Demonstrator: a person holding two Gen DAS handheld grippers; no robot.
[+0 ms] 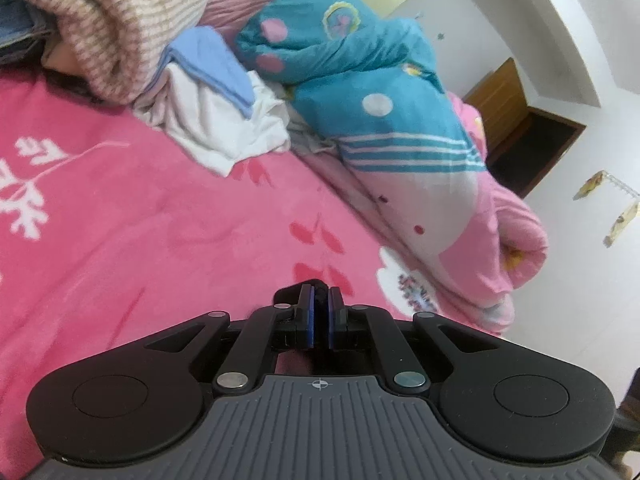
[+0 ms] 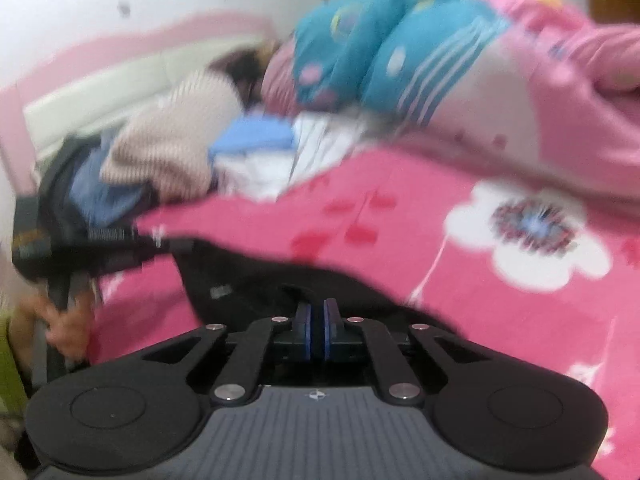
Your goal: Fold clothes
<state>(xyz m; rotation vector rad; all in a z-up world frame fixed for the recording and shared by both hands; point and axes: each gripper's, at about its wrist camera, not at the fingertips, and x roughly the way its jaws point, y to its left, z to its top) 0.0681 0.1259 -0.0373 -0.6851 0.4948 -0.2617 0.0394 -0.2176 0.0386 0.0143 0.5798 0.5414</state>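
A black garment point(image 2: 240, 276) is stretched above the pink flowered bed blanket point(image 2: 400, 240) in the blurred right wrist view. My right gripper point(image 2: 316, 308) is shut on its near edge. My left gripper point(image 2: 152, 240) reaches in from the left and holds the garment's other end, with a person's hand point(image 2: 60, 320) on its handle. In the left wrist view my left gripper point(image 1: 320, 296) is shut, and only a small tuft of black garment point(image 1: 319, 285) shows between its blue pads. The rest of the garment is hidden there.
A pile at the back holds a beige striped sweater point(image 1: 112, 28), a folded blue cloth point(image 1: 208, 60) and a white garment point(image 1: 216, 128). A teal and pink quilt point(image 1: 360, 80) lies rolled along the right. Bare pink blanket point(image 1: 160, 240) lies in front of the pile.
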